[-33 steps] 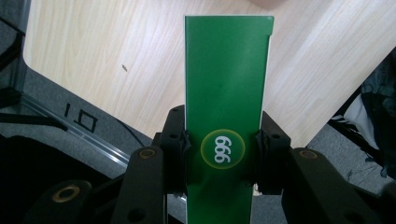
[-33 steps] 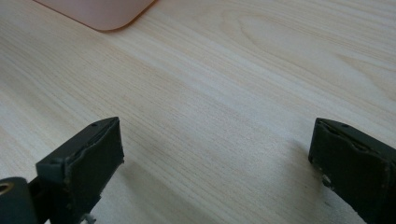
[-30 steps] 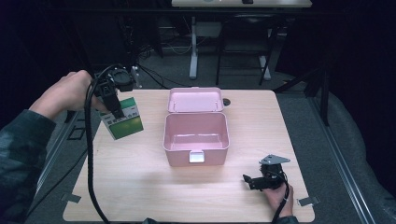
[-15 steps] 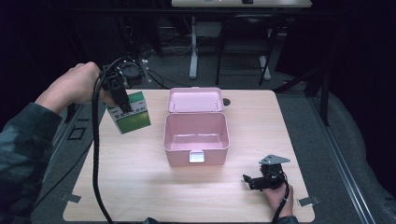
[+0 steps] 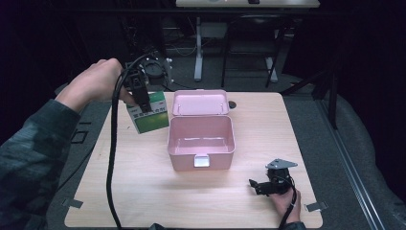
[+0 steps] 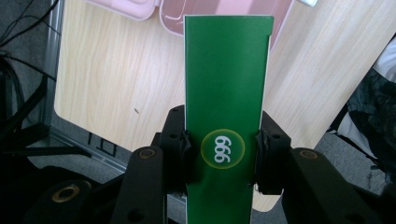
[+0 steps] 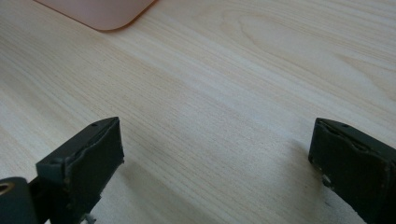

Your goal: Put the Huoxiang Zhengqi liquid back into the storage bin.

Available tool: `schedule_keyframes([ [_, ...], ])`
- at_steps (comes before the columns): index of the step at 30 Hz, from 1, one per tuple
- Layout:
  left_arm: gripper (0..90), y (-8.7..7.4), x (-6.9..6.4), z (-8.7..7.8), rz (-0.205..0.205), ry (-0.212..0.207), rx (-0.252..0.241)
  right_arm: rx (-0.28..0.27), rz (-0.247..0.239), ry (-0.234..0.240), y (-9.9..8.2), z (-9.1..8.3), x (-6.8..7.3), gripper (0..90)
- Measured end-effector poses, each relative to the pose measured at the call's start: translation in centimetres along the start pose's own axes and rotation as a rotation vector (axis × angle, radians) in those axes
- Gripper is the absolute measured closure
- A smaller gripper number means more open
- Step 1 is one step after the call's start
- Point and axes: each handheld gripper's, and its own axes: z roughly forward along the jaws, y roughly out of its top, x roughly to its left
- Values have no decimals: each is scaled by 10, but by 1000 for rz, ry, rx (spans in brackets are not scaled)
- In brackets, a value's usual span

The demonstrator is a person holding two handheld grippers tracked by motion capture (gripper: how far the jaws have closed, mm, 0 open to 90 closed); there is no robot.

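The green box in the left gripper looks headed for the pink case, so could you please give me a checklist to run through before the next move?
1. Left gripper clamped on both sides of the green box: ok.
2. Green box lifted off the table: ok.
3. Pink case lid open: ok.
4. Case interior free of things: ok.
5. Right gripper away from the case, jaws open: ok.
6. Green box fits inside the case: cannot tell.

Green box [image 6: 225, 84] with white edges and a yellow-ringed circle reading 999 in white. Pale pink case [image 5: 201, 136]. Light wood-grain bench [image 5: 143, 191]. Black hand-held gripper [image 7: 215, 163] pads.
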Motion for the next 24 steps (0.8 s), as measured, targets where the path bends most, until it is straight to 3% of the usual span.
schedule_keyframes([
  [24,632,58,-15,9,109,-24,-51,-1,-1,-3,0,0,0,24],
])
